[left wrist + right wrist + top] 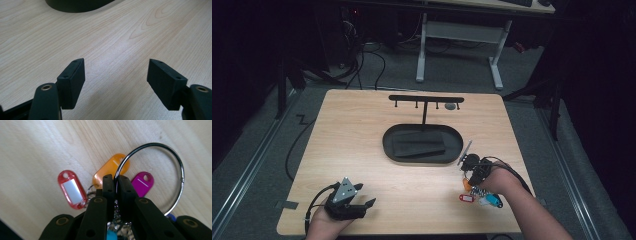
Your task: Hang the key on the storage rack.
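One pale wooden table [362, 150] carries everything. Toward its far edge, centred, sits a black oval tray [422, 143] with a black T-shaped hook stand [426, 102] rising from its far side. The left tool [357, 202] rests near the table's near left corner, its jaws spread wide over bare wood, grasping nothing. The right tool [116, 182] is near the table's near right corner, jaws clenched on a large silver metal key ring [172, 165], which arcs up and out from between the jaw tips. Small plastic key tags hang at the ring against the table: a red tag [71, 190], an orange tag [111, 168] and a magenta tag [142, 183] just beyond the jaws.
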`<state>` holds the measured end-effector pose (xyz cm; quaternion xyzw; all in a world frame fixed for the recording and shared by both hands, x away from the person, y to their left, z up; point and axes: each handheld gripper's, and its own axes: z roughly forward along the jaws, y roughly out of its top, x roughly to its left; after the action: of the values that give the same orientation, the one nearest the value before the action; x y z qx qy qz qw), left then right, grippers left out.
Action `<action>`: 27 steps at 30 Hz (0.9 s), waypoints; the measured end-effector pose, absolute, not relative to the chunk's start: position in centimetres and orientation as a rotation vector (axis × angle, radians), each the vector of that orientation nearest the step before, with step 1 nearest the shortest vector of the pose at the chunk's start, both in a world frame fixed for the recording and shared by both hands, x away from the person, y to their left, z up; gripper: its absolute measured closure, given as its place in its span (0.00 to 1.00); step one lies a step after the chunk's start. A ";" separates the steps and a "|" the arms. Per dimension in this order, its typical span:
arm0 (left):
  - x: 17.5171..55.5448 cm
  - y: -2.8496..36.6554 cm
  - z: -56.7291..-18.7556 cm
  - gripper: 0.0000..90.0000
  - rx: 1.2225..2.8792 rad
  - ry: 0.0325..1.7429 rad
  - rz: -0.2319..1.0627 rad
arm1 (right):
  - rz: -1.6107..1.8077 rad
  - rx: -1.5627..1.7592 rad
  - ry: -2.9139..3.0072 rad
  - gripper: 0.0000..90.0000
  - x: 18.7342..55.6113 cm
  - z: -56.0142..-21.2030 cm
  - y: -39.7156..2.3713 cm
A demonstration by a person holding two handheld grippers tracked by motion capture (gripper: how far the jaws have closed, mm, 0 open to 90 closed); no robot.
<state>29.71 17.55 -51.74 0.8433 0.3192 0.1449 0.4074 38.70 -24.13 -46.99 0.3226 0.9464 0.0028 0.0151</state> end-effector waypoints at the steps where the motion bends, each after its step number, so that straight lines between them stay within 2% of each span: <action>1: 29.7 17.5 -51.7 0.35 2.129 0.802 0.369 | 0.016 0.987 2.943 0.95 38.6 -46.5 -24.1; 7: 29.8 17.6 -51.7 0.35 2.130 0.802 0.365 | 0.037 0.961 2.890 0.95 37.9 -43.6 -24.4; 27: 29.7 17.4 -51.7 0.35 2.133 0.792 0.364 | 0.062 0.941 2.837 0.95 36.5 -38.2 -24.7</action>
<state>29.71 17.43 -51.74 0.8458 0.3141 0.1443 0.4063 36.45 -24.66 -38.24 0.3139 0.9462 0.0208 0.0760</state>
